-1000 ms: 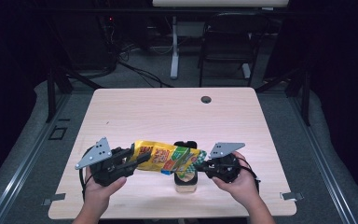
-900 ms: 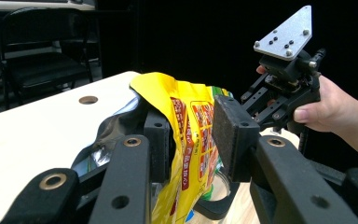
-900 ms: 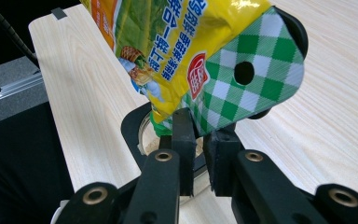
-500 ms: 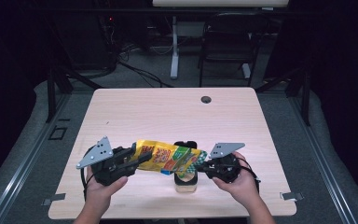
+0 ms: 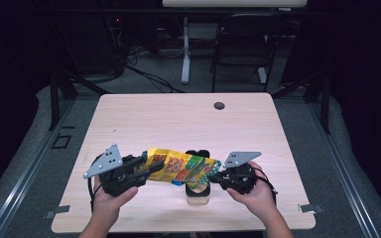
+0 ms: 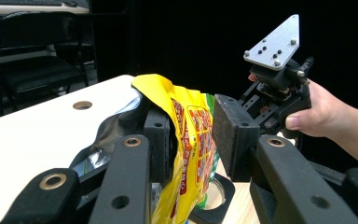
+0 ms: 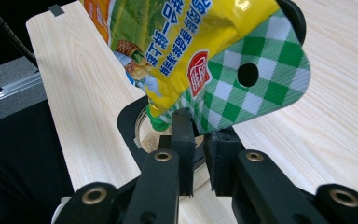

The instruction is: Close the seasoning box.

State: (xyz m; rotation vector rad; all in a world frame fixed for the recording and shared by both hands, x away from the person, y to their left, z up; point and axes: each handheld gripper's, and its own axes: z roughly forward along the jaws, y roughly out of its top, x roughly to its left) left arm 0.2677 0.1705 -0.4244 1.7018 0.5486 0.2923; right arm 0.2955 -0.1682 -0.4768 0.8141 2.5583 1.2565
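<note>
A yellow snack bag (image 5: 178, 168) with a green-checked end hangs slanted in the air between my two grippers. My left gripper (image 5: 151, 166) is shut on its bulky yellow end (image 6: 191, 126). My right gripper (image 5: 216, 174) pinches the lower edge of the checked end (image 7: 261, 70), its jaws (image 7: 198, 135) nearly together. Right under the bag's lower end a clear jar (image 5: 198, 192) stands on the table. A black ring (image 7: 130, 121) sits around the jar's mouth, and pale grains show inside. In the left gripper view, the other hand and its gripper (image 6: 279, 93) are beyond the bag.
The light wooden table (image 5: 178, 119) has a round cable hole (image 5: 219, 105) near its far edge. A black chair (image 5: 238, 39) and a white desk leg (image 5: 185, 54) stand on the floor beyond it. The jar is close to the table's front edge.
</note>
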